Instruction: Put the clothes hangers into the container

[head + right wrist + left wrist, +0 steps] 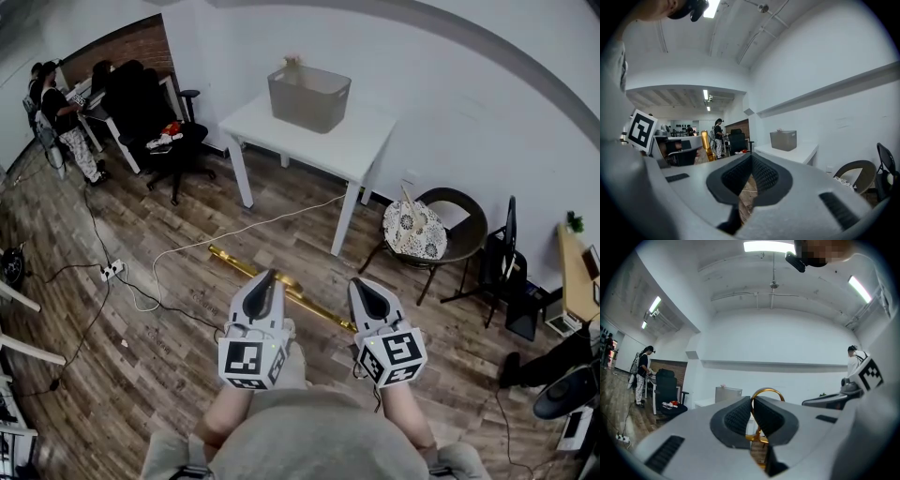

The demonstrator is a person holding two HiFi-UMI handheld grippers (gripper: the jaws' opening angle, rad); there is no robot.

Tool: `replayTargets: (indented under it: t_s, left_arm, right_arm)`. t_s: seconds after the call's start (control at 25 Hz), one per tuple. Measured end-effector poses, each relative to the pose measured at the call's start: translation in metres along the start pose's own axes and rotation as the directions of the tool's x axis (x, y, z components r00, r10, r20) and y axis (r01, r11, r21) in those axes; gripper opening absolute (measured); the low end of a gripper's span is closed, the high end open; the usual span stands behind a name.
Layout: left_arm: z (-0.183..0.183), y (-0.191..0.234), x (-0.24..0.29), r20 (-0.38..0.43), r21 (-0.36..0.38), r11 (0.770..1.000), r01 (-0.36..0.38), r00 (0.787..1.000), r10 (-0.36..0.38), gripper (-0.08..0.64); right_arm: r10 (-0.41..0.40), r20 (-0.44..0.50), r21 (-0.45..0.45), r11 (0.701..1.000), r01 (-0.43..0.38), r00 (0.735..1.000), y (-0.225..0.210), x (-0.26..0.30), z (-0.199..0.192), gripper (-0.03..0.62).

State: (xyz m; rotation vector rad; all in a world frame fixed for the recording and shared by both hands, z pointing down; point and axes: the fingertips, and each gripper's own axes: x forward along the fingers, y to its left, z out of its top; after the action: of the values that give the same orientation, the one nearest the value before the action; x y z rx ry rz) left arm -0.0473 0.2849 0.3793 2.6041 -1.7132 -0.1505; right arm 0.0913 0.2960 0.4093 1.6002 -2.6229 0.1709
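Note:
A gold clothes hanger point(305, 298) hangs above the wooden floor, running from far left to near right under both grippers. My left gripper point(270, 275) is shut on the hanger. In the left gripper view the hanger's round hook point(767, 392) rises just beyond the closed pads of the left gripper point(751, 401). My right gripper point(360, 284) is shut with nothing between its pads point(761, 174). In the right gripper view one gold end of the hanger point(706, 145) shows off to the left. The grey container point(309, 97) stands on a white table point(361, 145) ahead.
A round chair point(441, 230) with a patterned cushion stands right of the table. A black office chair point(155, 117) and a person point(66, 117) at a desk are at the far left. A white cable point(234, 236) and a power strip point(112, 271) lie on the floor.

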Motion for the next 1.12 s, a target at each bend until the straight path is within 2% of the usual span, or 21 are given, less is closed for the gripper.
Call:
replayTargets:
  t_s: [0.32,0.76,1.12]
  left_arm:
    - [-0.009,0.009,0.029,-0.016,0.0,1.0,0.011,1.0,-0.011,0.021]
    - [-0.021,0.068,0.108,-0.031,-0.022,1.0,-0.011,0.999,0.011,0.02]
    - [-0.015,0.119,0.194,-0.038,-0.025,0.999,0.021,0.999,-0.022,0.021]
  right_arm:
    - [-0.004,-0.023,0.013,1.0,0.004,1.0,-0.016,0.029,-0.007,-0.003]
    - [0.008,-0.035,-0.012,1.0,-0.008,0.999,-0.045,0.121,0.004,-0.003]
    - [-0.028,-0.024,-0.02,0.999,0.027,0.999,-0.075,0.205,0.024,-0.003]
